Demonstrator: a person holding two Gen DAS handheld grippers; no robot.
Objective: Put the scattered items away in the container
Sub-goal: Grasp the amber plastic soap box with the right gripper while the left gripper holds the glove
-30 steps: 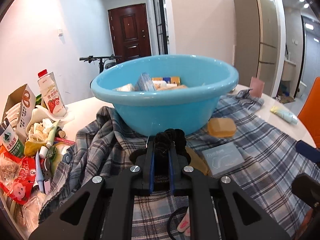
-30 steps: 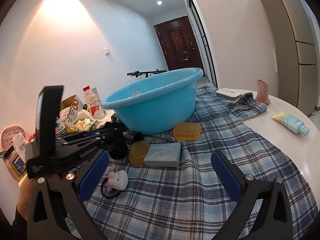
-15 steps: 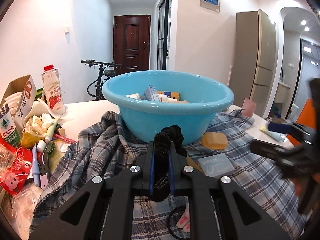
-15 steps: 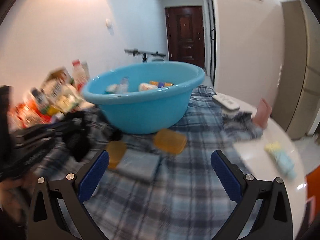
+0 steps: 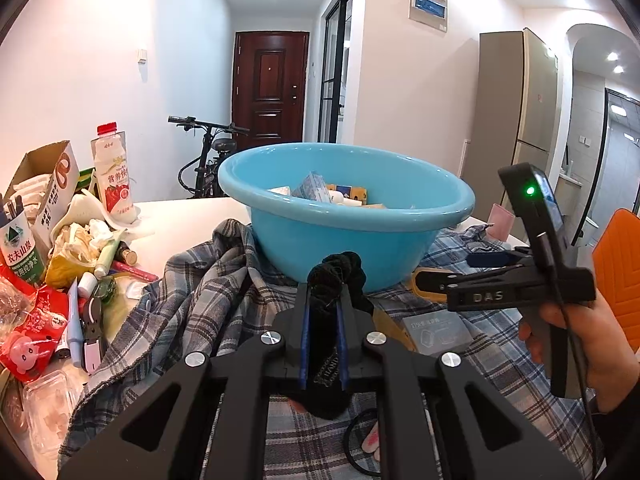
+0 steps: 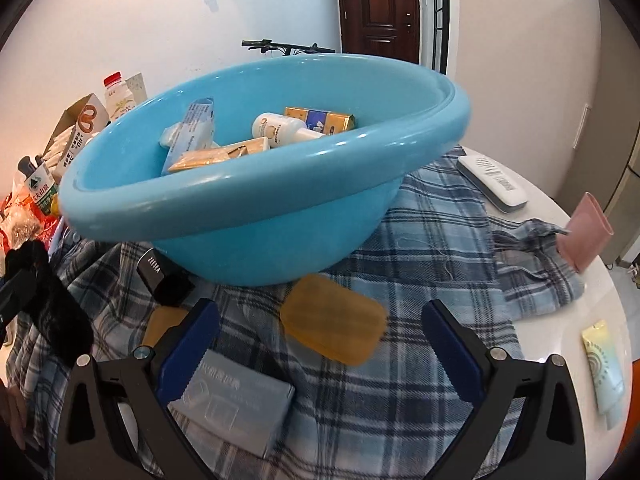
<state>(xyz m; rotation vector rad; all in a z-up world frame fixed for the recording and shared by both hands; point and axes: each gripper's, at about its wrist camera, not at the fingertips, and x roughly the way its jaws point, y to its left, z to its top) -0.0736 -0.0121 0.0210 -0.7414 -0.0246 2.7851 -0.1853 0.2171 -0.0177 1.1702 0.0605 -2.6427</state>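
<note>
A blue basin (image 5: 348,216) (image 6: 260,184) holding several boxes and a bottle stands on a plaid cloth (image 6: 420,240). My left gripper (image 5: 323,312) is shut on a black scrunchie (image 5: 336,276), held just in front of the basin's near wall; the scrunchie also shows at the left edge of the right wrist view (image 6: 48,300). My right gripper (image 6: 320,336) is open and hovers over a yellow soap case (image 6: 332,320) in front of the basin. It also shows in the left wrist view (image 5: 460,276), to the right.
A grey box (image 6: 236,400), a second yellow case (image 6: 162,322) and a black box (image 6: 160,276) lie by the basin. A remote (image 6: 492,184), pink cup (image 6: 584,232) and tube (image 6: 604,368) lie right. Snack clutter (image 5: 60,260) fills the left.
My right gripper has swung in toward the basin and dropped over the yellow soap case. My left gripper has risen a little with the scrunchie.
</note>
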